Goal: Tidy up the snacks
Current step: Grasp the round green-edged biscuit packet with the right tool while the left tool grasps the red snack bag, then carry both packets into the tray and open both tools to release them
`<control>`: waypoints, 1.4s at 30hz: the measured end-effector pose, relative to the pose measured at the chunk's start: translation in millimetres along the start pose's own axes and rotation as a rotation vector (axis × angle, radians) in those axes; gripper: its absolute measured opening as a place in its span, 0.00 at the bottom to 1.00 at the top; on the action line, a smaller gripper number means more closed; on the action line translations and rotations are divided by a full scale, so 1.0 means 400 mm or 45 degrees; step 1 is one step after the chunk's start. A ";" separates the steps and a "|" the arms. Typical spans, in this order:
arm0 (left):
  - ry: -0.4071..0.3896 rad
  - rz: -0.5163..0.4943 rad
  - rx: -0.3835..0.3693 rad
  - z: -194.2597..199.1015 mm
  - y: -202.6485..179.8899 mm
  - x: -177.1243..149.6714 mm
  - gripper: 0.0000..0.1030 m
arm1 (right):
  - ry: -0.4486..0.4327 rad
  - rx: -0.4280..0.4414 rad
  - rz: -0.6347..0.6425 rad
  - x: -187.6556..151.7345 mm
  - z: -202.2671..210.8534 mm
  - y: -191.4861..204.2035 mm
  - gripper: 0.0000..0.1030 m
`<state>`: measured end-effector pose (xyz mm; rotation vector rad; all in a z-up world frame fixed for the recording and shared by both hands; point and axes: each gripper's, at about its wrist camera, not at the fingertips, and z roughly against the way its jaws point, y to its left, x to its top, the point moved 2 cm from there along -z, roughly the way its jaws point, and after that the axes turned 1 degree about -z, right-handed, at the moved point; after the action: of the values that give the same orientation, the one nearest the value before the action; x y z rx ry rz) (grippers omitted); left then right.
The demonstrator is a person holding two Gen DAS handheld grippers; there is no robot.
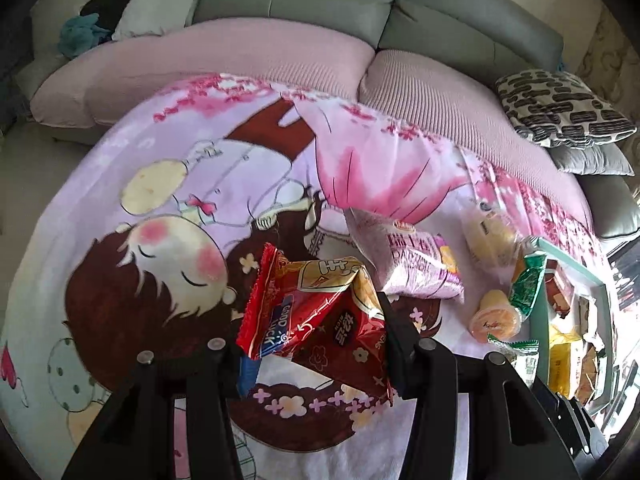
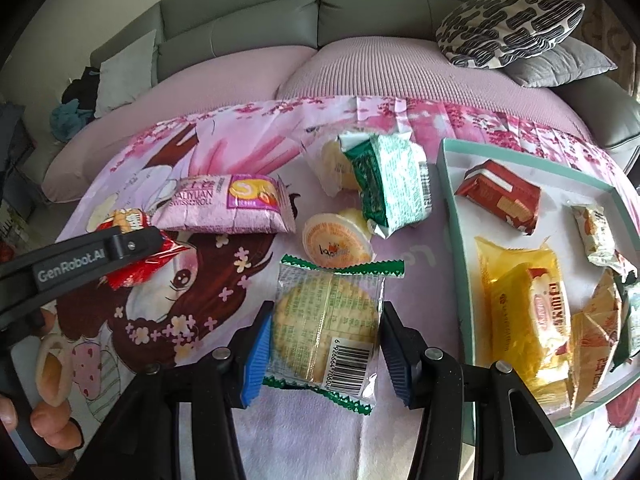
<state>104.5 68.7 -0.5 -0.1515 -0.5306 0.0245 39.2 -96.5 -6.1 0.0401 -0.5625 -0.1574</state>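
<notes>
My left gripper is shut on a red snack packet, which hangs crumpled between its fingers above the cartoon blanket. In the right wrist view the same red packet shows at the left, pinched by the left gripper's black finger. My right gripper holds a clear cracker packet with green edges; the blue pads press on its two sides. A teal-rimmed white tray at the right holds several wrapped snacks.
Loose on the blanket lie a pink swiss roll pack, an orange jelly cup and a green-and-white packet. A person's hand is at the lower left. Behind is a grey sofa with a patterned cushion.
</notes>
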 end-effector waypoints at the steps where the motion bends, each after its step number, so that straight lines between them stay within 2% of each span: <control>1: -0.009 -0.001 -0.001 0.008 0.000 0.001 0.50 | -0.008 -0.001 -0.001 0.002 0.007 -0.001 0.51; 13: -0.105 -0.018 -0.031 0.090 -0.023 0.012 0.50 | -0.056 -0.012 -0.019 0.014 0.051 -0.028 0.51; 18: -0.111 -0.023 -0.037 0.098 -0.038 0.011 0.50 | -0.064 -0.013 -0.038 0.015 0.061 -0.045 0.52; 22: -0.111 -0.074 -0.069 0.099 -0.090 0.007 0.50 | -0.065 -0.018 -0.054 0.015 0.064 -0.061 0.52; 25: -0.122 -0.125 -0.132 0.107 -0.145 0.004 0.51 | -0.086 -0.022 -0.075 0.022 0.078 -0.081 0.52; 28: -0.129 -0.166 -0.165 0.112 -0.195 0.000 0.51 | -0.123 -0.039 -0.113 0.031 0.105 -0.120 0.52; 42: -0.126 -0.367 -0.317 0.117 -0.449 -0.056 0.51 | -0.207 -0.204 -0.401 0.012 0.192 -0.418 0.52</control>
<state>58.7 -103.7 54.9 -0.3166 -0.6497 -0.3173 -20.7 -261.8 47.7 -0.0407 -0.7024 -0.5151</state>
